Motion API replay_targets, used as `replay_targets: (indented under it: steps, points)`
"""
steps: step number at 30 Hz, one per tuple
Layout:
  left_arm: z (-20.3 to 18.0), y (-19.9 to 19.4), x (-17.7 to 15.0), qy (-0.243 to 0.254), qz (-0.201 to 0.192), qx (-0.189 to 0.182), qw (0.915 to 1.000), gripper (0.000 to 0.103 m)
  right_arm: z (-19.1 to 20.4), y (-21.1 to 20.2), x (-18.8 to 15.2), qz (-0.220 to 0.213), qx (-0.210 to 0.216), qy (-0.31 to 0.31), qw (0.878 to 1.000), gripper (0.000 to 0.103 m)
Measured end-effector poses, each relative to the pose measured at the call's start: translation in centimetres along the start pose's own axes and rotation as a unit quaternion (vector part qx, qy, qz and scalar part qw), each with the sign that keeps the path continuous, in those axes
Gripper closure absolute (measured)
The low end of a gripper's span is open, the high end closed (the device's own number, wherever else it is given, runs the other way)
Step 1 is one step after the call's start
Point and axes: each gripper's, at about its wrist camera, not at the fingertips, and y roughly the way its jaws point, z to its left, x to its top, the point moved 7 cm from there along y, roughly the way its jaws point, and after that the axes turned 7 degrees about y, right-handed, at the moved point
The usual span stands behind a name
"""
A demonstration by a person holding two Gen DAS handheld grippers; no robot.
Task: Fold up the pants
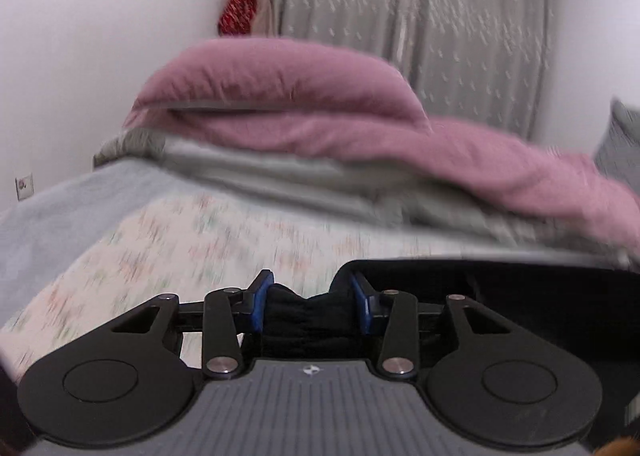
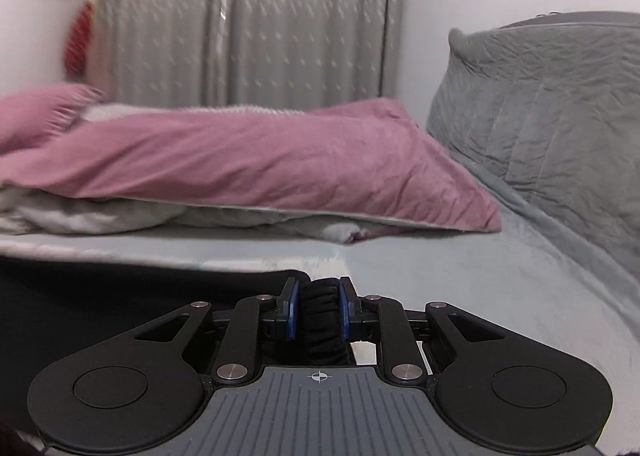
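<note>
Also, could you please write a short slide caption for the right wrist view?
Right gripper pinching a bunched edge of black pants above a grey bed, pink duvet behind.

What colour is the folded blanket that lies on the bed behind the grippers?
The blanket is dusty pink; it shows best in the right wrist view.

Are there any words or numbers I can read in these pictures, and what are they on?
None: no words, numbers or brand names can be read anywhere.
Left gripper: its grey body bears only a small white emblem, no letters.
Right gripper: its grey body bears only a small crosshair mark, no letters.
Black pants, pink blanket, curtain: no print to read, and partly blurred.
</note>
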Motion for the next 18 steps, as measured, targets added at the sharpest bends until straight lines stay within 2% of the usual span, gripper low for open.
replay_targets:
  steps: [1,3,4,6,7,8,11,12,14,16,18]
  points:
    - [0.0,-0.5,-2.0,0.011,0.028,0.002,0.9996,0.048,-1.0,-1.9,-2.3,0.012,0.001,-0.007,1.0,0.085]
    - [0.3,-1.0,-5.1,0.025,0.081,0.005,0.9964,0.046,-2.9,-3.9,-7.3,0.063,-0.002,0.0,0.998,0.084]
    - [0.7,-1.3,-6.1,0.014,0.093,-0.001,0.9956,0.045,-3.7,-4.5,-9.4,0.088,-0.002,0.009,0.996,0.084]
    - [1.9,-2.2,-6.6,-0.031,0.106,-0.018,0.9937,0.034,-5.1,-5.7,-13.3,0.129,-0.006,0.036,0.991,0.083]
    - [2.7,-2.6,-6.6,-0.053,0.112,-0.019,0.9921,0.023,-5.5,-6.2,-14.4,0.137,-0.005,0.049,0.989,0.081]
    - [3.3,-3.0,-6.6,-0.072,0.119,-0.016,0.9901,0.018,-5.9,-6.7,-15.1,0.14,-0.006,0.065,0.988,0.079]
    - [4.4,-3.8,-6.7,-0.117,0.141,-0.02,0.9829,0.018,-6.6,-7.4,-15.1,0.144,-0.009,0.114,0.983,0.072]
    - [4.5,-4.4,-7.1,-0.129,0.141,-0.017,0.9815,0.018,-6.6,-7.5,-14.6,0.145,-0.01,0.128,0.981,0.067]
    - [4.9,-5.9,-7.0,-0.155,0.13,-0.008,0.9793,0.018,-6.5,-7.7,-13.7,0.147,-0.018,0.142,0.979,0.065]
    - [5.9,-6.9,-7.1,-0.202,0.128,-0.011,0.9709,0.018,-6.8,-8.3,-13.0,0.14,-0.014,0.157,0.977,0.053]
    - [7.0,-7.5,-7.3,-0.246,0.128,-0.01,0.9606,0.018,-7.4,-9.0,-12.6,0.132,0.002,0.212,0.968,0.052]
